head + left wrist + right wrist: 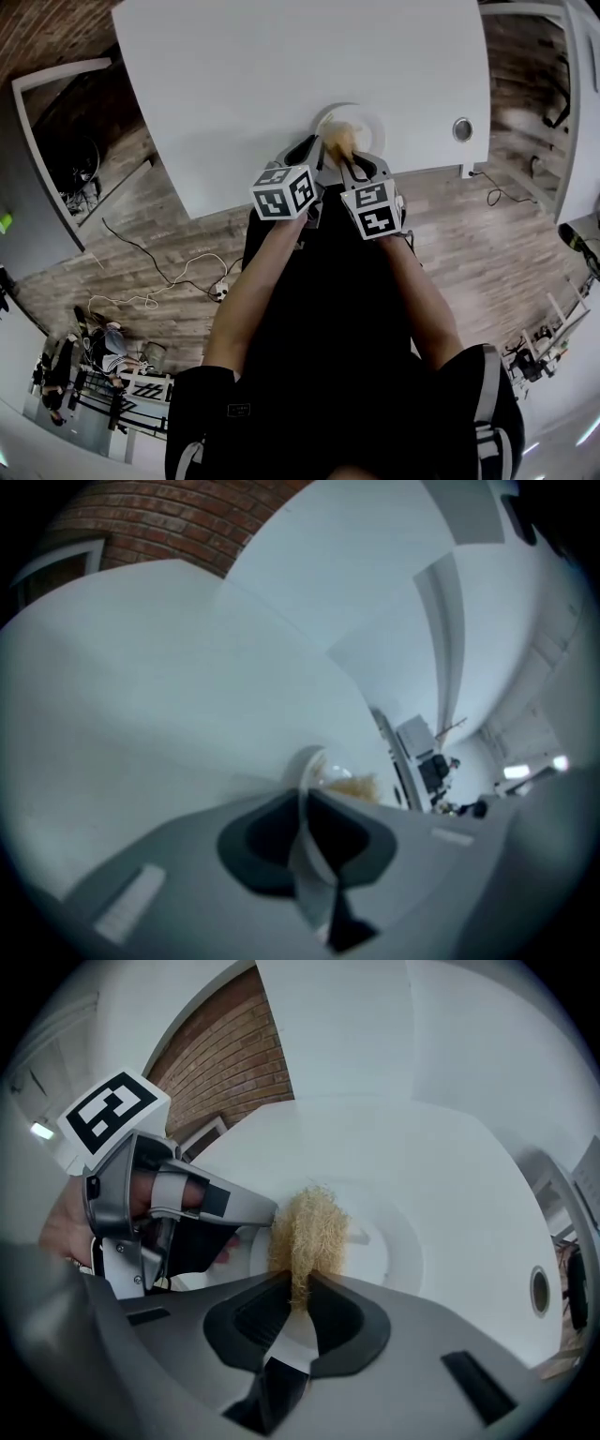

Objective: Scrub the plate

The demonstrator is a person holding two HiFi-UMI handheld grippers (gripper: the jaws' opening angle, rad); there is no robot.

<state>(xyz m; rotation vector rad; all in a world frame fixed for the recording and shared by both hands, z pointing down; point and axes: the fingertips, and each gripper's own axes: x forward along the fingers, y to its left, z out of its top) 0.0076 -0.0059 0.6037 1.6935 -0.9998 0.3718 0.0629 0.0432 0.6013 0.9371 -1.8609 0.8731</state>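
While left tongs [303,797] pinch the plate [403,1251] rim, right tongs [298,1283] clamp tan scrubber [307,1230] over it.

No text, brand or number can be read. Only black-and-white square code patterns are carried on the white marker cube [284,191] of the grey left tool [313,150] and on that of the grey right tool [347,162].

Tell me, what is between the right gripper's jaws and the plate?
A tan, fibrous scrubber, pinched in the right gripper, lies between them, over the plate. The right gripper view shows it most clearly.
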